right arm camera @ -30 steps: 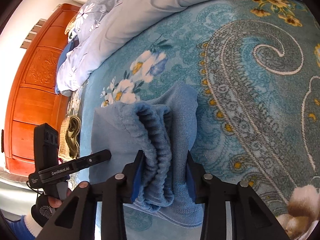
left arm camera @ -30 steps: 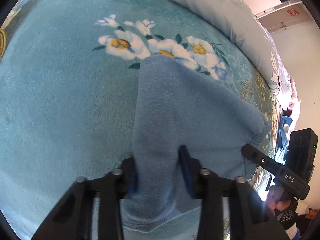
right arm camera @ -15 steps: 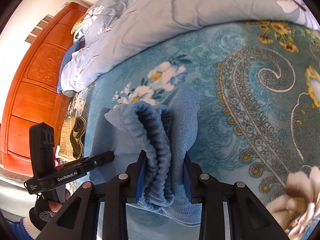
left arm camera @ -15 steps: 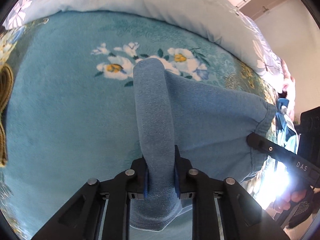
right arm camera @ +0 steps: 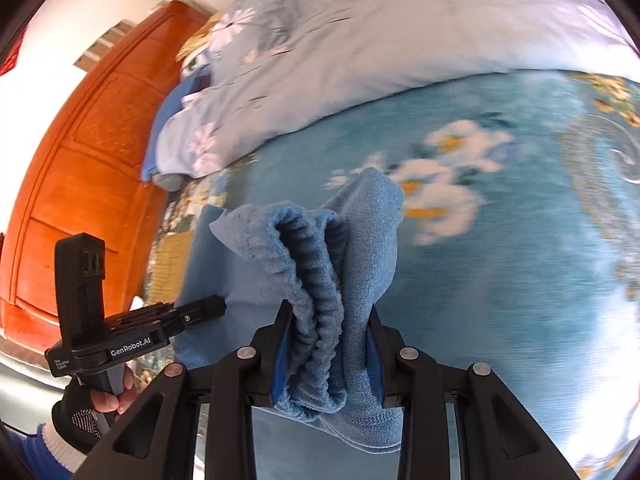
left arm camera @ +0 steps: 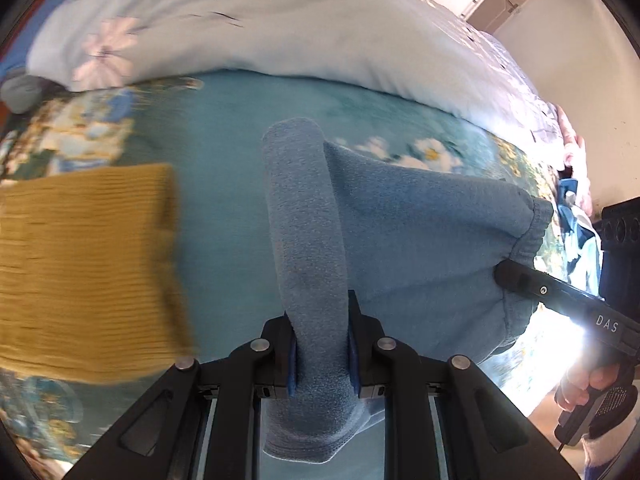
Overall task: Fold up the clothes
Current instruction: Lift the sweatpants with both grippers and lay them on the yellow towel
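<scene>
Since a second ago both grippers have risen off the bed with the blue fleece garment [left arm camera: 420, 248], and a folded mustard knit [left arm camera: 80, 272], earlier only a sliver at the frame edge, now fills the left of the left wrist view; the left jaws were closing early in that second with a fold of the garment between them. The garment hangs stretched between the two grippers above the teal floral blanket [left arm camera: 224, 208], no longer resting flat. The left gripper [left arm camera: 320, 344] is clamped on a rolled fold of plain fleece. The right gripper [right arm camera: 326, 354] is clamped on the bunched ribbed waistband [right arm camera: 316, 280], thick cloth filling the gap between its pads. In the left wrist view the right gripper [left arm camera: 516, 280] bites the garment's far hem corner, a hand [left arm camera: 580, 392] on its handle. In the right wrist view the left gripper [right arm camera: 208, 308] meets the cloth edge, held by a gloved hand [right arm camera: 100, 400]. The mustard knit lies flat on the blanket just left of the garment, blurred. A pale blue flowered duvet [right arm camera: 360, 48] is heaped along the blanket's far side. An orange wooden headboard [right arm camera: 80, 160] stands beyond it. Some clothing [left arm camera: 576, 220] sits at the bed's right edge, too blurred to name.
</scene>
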Tool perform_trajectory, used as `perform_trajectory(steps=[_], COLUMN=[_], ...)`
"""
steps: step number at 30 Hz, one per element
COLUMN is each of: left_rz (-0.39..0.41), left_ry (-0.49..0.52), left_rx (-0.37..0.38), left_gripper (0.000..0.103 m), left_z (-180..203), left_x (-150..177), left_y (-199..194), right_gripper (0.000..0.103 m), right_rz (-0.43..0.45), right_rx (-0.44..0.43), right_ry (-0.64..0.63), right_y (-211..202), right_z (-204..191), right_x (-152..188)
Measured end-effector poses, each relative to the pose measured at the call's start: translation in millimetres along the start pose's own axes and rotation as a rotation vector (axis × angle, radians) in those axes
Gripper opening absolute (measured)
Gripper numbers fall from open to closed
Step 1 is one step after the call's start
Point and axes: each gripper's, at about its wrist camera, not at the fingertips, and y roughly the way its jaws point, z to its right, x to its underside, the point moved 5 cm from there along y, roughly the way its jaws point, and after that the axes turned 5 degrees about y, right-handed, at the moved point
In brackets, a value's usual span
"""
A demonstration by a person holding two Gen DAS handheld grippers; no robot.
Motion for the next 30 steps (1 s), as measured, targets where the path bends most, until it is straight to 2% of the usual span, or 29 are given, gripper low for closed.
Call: perform_trajectory(steps=[8,15,18,22,30], left_rz=[0.045,0.061,0.071,0.058,0.027], left_ry=[-0.036,-0.057,-0.039,-0.059,-0.041], left_rx=[-0.102,-0.152,-0.166,-0.142,-0.098], left_gripper=[0.02,0.02,0.02,0.02,0.021], left_z=[-114.9,-201.3,-228.3,-261.0,-279.7], left_x=[18.7,21.5,19.5,20.0,29.6], left_y=[-59.7,-82.6,-80.5,-66.2,-37.3], right_gripper=[0.034,0.034,0.034,0.034,0.034], right_rz=[-0.039,-0.094,-0.117,-0.143,-0.166], right_rx=[-0.106,-0.171,-0.184,-0.178,-0.096], right_ry=[-0.098,-0.158,-0.161,-0.146,-0.129], right_y=[65.8,130.5,158.0,191.8,230.6], right_z=[-121.2,-200.8,-219.5,-230.9,-224.7], right_x=[0.1,-0.2,1.9,4.2,5.0])
